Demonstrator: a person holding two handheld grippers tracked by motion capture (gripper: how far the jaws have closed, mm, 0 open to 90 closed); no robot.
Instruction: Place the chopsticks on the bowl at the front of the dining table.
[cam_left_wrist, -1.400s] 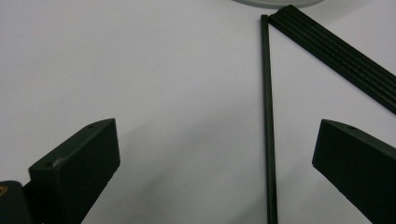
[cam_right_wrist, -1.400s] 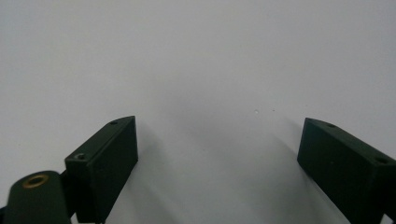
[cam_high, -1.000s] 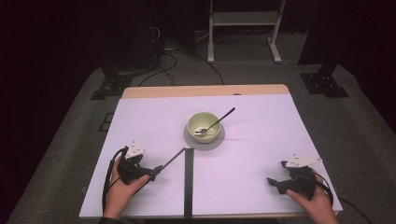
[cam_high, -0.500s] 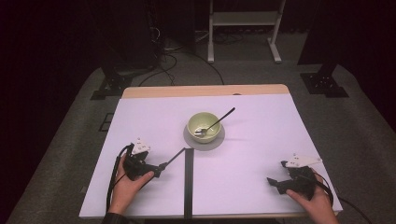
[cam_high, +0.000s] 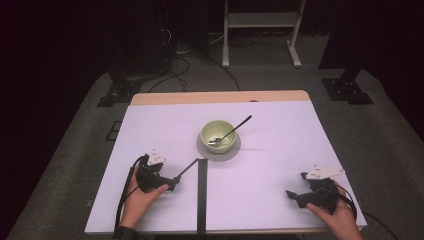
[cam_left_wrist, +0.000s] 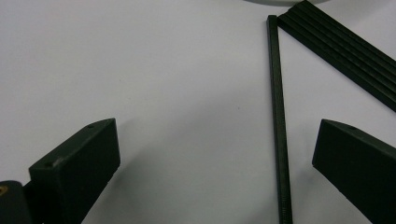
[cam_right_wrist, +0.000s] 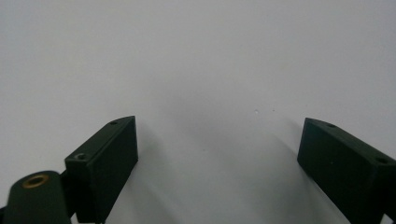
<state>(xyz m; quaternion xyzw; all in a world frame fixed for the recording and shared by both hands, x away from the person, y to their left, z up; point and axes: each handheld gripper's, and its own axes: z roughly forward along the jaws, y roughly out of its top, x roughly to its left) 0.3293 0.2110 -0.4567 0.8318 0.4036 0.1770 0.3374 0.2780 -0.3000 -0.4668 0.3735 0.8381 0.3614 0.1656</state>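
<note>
A pale green bowl (cam_high: 218, 134) stands on a grey saucer (cam_high: 235, 150) at the table's middle, with a metal spoon (cam_high: 235, 129) resting in it, handle to the back right. A thin black rod (cam_high: 186, 168) (cam_left_wrist: 278, 116) lies on the white table, beside a flat black ribbed strip (cam_high: 201, 195) (cam_left_wrist: 341, 44). My left gripper (cam_high: 169, 184) (cam_left_wrist: 217, 140) is open at the rod's near end; the rod lies between the jaws, closer to the right one and untouched. At the front right, my right gripper (cam_high: 297, 186) (cam_right_wrist: 217, 135) is open over bare table.
The white tabletop (cam_high: 280, 150) ends in a wooden edge (cam_high: 220, 97) at the back. Beyond it are grey floor, cables and stand legs (cam_high: 260, 20). A cable trails from each gripper toward the person.
My left gripper has edged slightly forward along the rod. The right gripper, bowl, spoon and strip have not moved.
</note>
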